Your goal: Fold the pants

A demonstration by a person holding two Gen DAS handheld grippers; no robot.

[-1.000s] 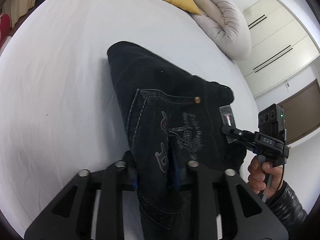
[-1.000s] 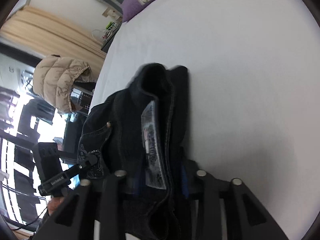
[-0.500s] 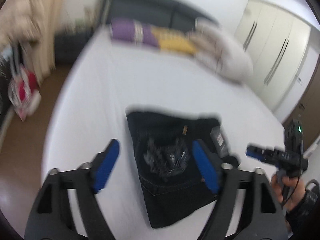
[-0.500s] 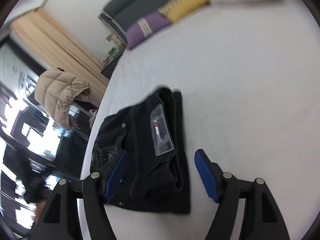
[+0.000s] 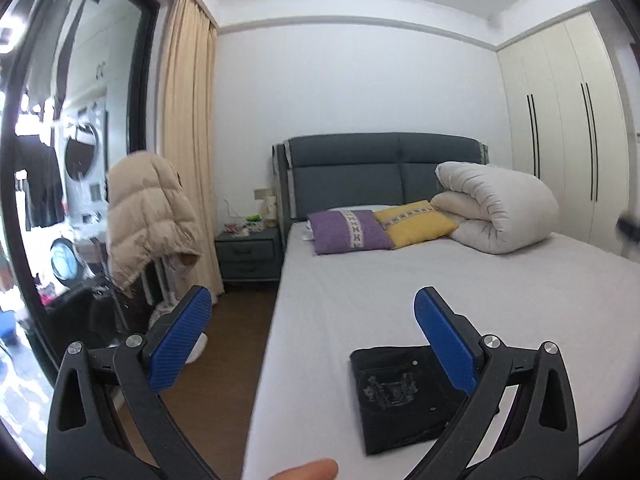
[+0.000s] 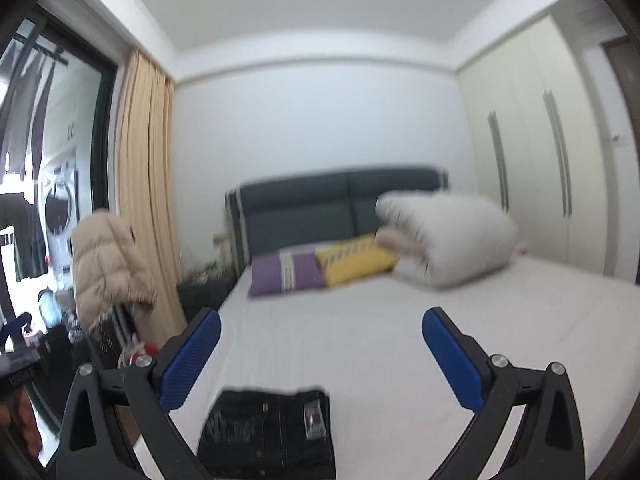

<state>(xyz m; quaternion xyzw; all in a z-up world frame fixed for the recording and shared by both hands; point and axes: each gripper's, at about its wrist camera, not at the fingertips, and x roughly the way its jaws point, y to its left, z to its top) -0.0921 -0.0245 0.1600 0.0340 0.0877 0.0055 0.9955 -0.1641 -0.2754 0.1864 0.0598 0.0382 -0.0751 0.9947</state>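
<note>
Let go of the pants (image 5: 404, 392) a moment ago. Pinched dark cloth in both tools a second back; now nothing held at all. Left tool (image 5: 312, 344) spread wide, blue pads (image 5: 180, 340) far apart, only air between. Right tool (image 6: 320, 360) spread wide too, also holding nothing. Both pulled up and back from the bed (image 5: 440, 280), looking across the room now and not down at the cloth.

Pants now lying flat on the white bed, near the close edge, folded into a small dark block. Back pocket with its pale stitched picture facing up. A small tag (image 6: 313, 416) showing on top in the right view. Edges looking fairly even, with no leg hanging out. Near part of the pants hidden behind the left tool's arm, so hard to tell about that corner.

Further up the bed: a purple pillow (image 5: 348, 232), a yellow pillow (image 5: 416, 222) and a big rolled white blanket (image 5: 496, 208), all well apart from the pants. A puffy tan coat (image 5: 148, 216) hanging beside the bed. Right view a bit blurry, so likely on the move.

Probably done, or very close to done. Maybe one last pat to flatten the block, if anything. Not much to go wrong now, since the pants sit well on the bed and not over the edge.
</note>
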